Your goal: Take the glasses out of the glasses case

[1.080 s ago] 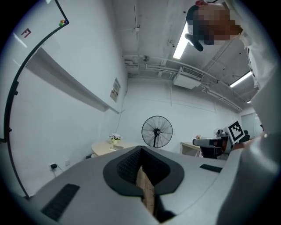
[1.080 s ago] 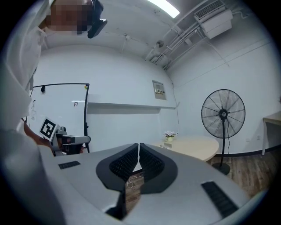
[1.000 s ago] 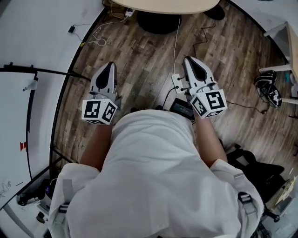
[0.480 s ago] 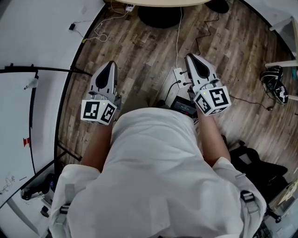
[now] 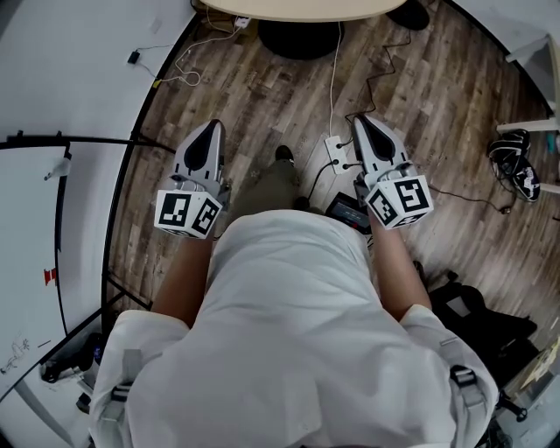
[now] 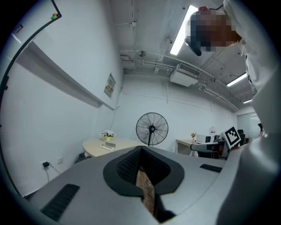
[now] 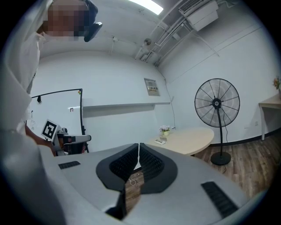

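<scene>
Down close, the white shirt (image 5: 289, 332) fills the bottom of the head view, and both claws sit level just ahead of it: left gripper (image 5: 213, 128) pressed together on nothing, right gripper (image 5: 361, 119) pressed together too, empty. Below them, wooden floor (image 5: 262, 87). Farther out, a round table (image 6: 94, 148) carries a small flat thing (image 6: 107, 146) beside some flowers (image 6: 108, 134). Glasses case or not, can't tell.

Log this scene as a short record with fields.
left gripper: shut, empty
right gripper: shut, empty
glasses case: not in view
floor: wood, with cables and power strip on it
table: ahead, pale top
fan: standing beside table
</scene>
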{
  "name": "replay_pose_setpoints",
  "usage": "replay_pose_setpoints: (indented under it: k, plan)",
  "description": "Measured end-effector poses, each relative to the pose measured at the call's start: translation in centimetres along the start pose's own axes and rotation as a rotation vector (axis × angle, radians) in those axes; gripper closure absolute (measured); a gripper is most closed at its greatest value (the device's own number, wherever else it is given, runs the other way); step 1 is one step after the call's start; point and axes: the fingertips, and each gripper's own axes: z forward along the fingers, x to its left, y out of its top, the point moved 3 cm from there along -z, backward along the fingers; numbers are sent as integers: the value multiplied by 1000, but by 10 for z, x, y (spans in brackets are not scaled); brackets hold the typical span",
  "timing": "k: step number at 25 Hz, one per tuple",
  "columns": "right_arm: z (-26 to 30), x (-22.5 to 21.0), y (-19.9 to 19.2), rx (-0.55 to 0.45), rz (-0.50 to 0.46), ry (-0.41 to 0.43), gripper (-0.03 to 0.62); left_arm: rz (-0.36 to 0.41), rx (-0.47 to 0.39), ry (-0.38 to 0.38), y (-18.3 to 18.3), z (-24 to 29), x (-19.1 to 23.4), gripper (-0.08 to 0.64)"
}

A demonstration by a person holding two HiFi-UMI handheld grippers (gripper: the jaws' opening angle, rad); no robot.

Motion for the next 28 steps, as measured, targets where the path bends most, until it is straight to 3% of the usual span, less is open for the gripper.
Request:
replay_pose_setpoints:
  k: [8, 18, 23, 28]
  plan:
    - [49, -24, 0, 51, -17, 4, 566, -55, 24, -30, -19, 62, 34, 554]
    - [183, -74, 10, 147, -12, 47, 566, -86, 63, 18, -36, 170, 123, 554]
    - [235, -84, 19, 179, -24, 66, 566, -100, 14, 57, -22, 201, 167, 554]
    - [275, -73, 39, 133, -82, 128, 566, -106, -52, 117, -5, 205, 206, 554]
